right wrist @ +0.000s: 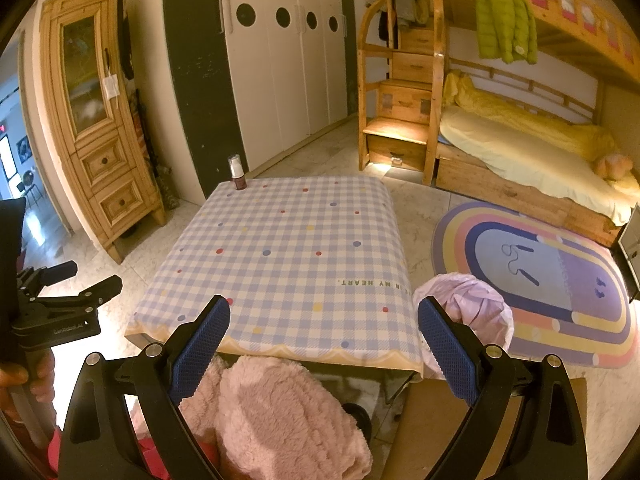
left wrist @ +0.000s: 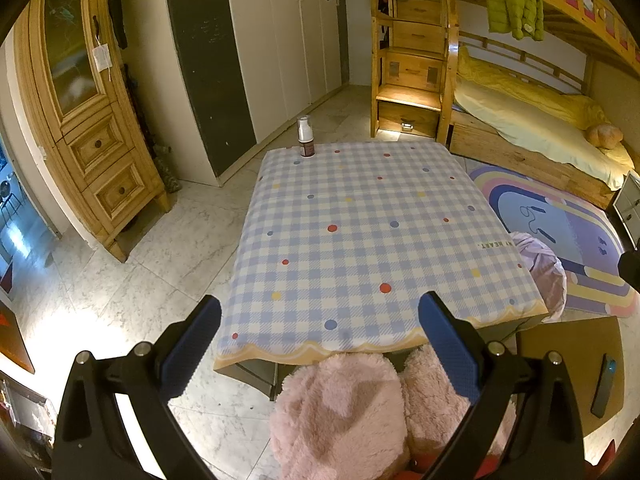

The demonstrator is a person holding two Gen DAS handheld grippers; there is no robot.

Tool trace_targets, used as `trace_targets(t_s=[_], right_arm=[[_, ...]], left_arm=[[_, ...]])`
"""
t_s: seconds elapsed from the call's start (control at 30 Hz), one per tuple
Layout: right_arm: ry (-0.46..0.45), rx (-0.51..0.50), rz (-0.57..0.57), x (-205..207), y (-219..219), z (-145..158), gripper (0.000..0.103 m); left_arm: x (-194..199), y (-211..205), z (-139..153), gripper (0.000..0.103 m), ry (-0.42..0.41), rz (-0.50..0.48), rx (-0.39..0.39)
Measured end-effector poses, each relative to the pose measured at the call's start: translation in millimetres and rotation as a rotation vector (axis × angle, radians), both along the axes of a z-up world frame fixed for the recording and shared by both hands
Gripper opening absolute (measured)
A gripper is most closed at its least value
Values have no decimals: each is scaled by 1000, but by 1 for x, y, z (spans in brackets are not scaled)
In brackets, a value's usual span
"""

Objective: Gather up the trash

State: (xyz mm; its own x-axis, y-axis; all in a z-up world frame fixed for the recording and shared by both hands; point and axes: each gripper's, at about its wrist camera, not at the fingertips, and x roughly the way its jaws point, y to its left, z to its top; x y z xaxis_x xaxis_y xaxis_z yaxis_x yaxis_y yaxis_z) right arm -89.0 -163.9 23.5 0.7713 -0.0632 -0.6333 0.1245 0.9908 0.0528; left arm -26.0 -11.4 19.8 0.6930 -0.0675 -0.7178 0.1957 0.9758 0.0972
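We hold both tongs, left [left wrist: 320, 332] and right [right wrist: 324, 332], wide and empty over the desk's [right wrist: 280, 264] near edge. A small bottle [right wrist: 237, 174] stands at its far left corner. A lined bin [right wrist: 476, 312] sits by its right side.

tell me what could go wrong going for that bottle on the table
The small bottle stands upright at the table's far left corner, close to the edge; a nudge might tip it to the floor. Both the left hand-held gripper and right hand-held gripper are open and well short of it, so the long reach may be imprecise.
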Motion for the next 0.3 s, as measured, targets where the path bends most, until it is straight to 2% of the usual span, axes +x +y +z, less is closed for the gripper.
trace_targets(t_s=[0.07, 0.3], right_arm=[[-1, -1, 0, 0, 0, 0, 94], [1, -10, -11, 4, -1, -1, 94]], left_arm=[[1, -2, -1, 96, -9, 0, 19], [11, -6, -7, 96, 30, -9, 4]])
